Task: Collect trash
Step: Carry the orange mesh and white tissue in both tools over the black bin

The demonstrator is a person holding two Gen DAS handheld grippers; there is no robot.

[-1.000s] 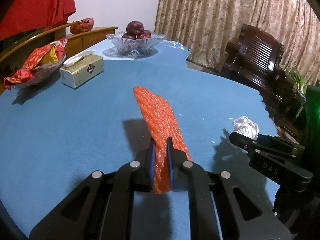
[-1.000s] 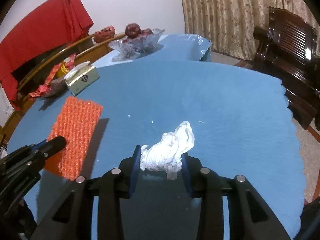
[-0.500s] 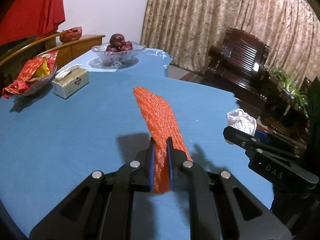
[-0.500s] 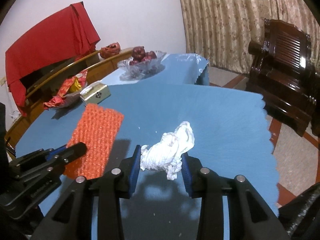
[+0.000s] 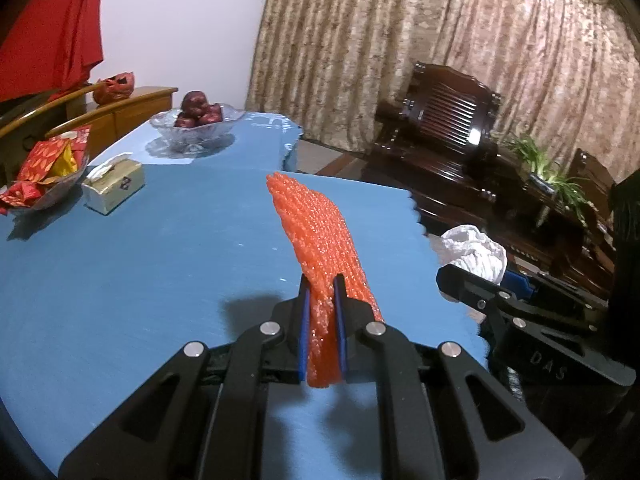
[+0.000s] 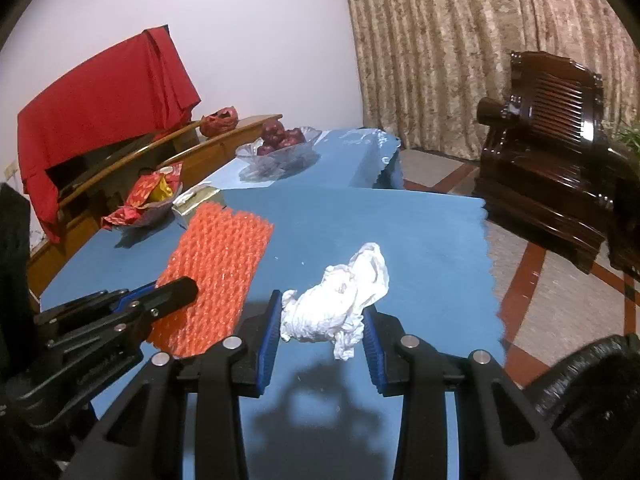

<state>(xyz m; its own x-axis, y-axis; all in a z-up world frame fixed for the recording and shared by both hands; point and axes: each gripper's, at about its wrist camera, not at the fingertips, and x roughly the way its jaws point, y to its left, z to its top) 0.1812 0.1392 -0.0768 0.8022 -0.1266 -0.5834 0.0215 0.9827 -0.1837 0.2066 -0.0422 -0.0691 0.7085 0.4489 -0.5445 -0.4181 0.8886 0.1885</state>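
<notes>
I see a white wall [image 6: 260,40]. Beside it hang brown curtains [image 6: 440,52]. A dark wooden chair [image 6: 548,168] stands near the curtains, on a tiled floor [image 6: 532,280].

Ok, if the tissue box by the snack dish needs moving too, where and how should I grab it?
Grip the tissue box across its narrow width, pads on the two long side walls, coming from above. It lies flat on the table with tissue sticking out of the top slot, so stay off the centre. The snack dish crowds one end.
</notes>
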